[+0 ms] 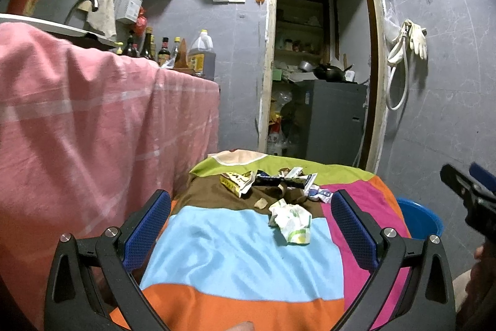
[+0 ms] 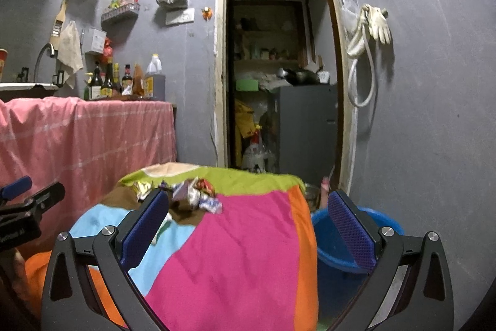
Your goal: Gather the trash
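Wrappers (image 1: 272,179) piled on patchwork cloth (image 1: 235,253), blue tub (image 2: 344,241) beside it; left gripper (image 1: 251,222) and right gripper (image 2: 248,225) both spread wide, empty

left hand-held gripper (image 1: 249,225): jaws wide, empty | crumpled wrapper (image 1: 291,221): on patchwork cloth (image 1: 235,250), between fingers

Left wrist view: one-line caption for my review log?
Open left tongs hover over a crumpled wrapper on the colourful cloth; more trash beyond, blue basin at right.
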`<move>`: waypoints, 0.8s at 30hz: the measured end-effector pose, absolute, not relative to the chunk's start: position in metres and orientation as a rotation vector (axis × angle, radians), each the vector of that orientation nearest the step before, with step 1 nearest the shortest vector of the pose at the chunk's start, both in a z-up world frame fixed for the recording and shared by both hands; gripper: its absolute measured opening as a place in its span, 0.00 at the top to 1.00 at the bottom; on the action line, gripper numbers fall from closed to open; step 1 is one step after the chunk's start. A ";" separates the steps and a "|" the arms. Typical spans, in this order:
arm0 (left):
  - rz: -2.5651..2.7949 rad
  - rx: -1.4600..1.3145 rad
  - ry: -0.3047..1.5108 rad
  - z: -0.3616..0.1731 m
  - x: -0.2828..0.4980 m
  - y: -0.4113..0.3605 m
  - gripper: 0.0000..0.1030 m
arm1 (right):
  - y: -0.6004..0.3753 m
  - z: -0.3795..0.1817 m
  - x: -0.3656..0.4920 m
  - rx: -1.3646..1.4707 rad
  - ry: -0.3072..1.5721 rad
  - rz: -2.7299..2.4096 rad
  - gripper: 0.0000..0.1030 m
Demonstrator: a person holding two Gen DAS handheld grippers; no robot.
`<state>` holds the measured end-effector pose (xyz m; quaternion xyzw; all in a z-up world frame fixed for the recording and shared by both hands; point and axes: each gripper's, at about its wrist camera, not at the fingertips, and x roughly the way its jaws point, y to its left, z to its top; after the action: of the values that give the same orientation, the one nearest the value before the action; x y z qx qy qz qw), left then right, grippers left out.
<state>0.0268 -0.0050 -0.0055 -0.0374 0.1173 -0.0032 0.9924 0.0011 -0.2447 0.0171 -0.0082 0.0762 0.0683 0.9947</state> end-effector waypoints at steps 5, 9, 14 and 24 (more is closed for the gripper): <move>-0.032 -0.076 0.331 -0.005 0.064 -0.008 0.02 | -0.250 0.021 0.041 -0.017 0.162 0.200 0.00; -0.051 -0.096 0.411 -0.014 0.091 -0.010 0.02 | -0.253 0.012 0.083 -0.025 0.226 0.256 0.00; -0.090 -0.118 0.517 -0.025 0.121 -0.013 0.03 | -0.247 -0.003 0.122 -0.091 0.304 0.295 0.00; -0.183 -0.160 0.715 -0.049 0.171 -0.014 0.39 | -0.228 -0.037 0.198 -0.173 0.481 0.435 0.03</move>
<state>0.1706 -0.0137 -0.0487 -0.0781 0.3489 -0.0891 0.9296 0.1985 -0.2278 -0.0370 -0.0850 0.2358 0.2135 0.9442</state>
